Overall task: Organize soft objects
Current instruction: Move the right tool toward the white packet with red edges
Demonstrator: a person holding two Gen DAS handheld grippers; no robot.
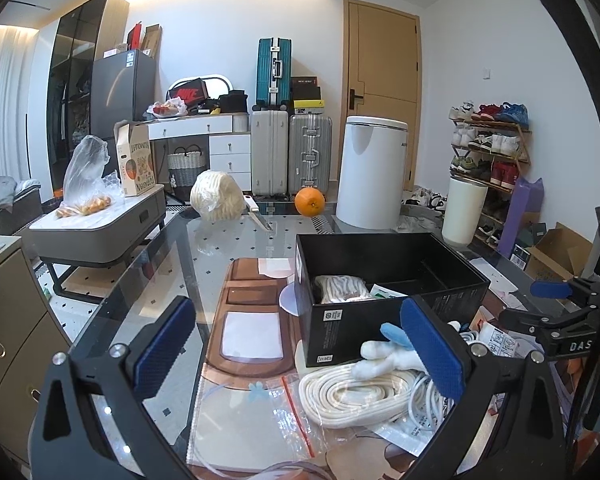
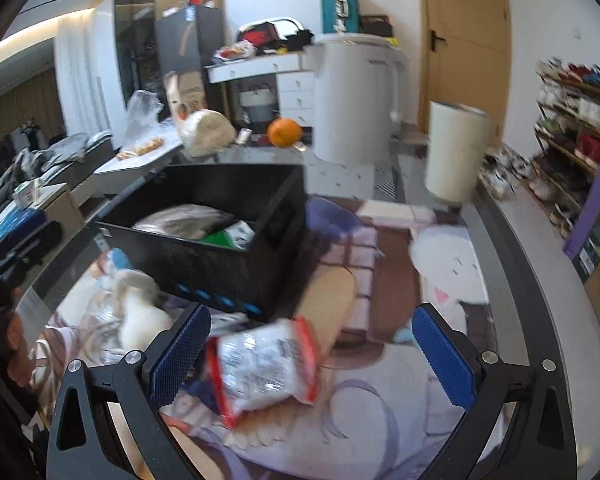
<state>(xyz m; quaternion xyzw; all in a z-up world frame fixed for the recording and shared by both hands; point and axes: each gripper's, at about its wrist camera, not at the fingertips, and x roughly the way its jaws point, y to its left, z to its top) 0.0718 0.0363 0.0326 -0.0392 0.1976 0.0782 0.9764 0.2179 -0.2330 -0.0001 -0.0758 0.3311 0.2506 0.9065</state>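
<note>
Soft things sit right ahead of your jaws: a coiled white rope lies between your left gripper fingers, its jaws spread wide and empty; a small white plush toy rests just beyond the rope, against the right-hand pad, touching the black box; a striped fabric bundle already lies inside that box; your right gripper is likewise parted, a red-edged plastic packet between its jaws nearer the left-hand pad, blurred.
</note>
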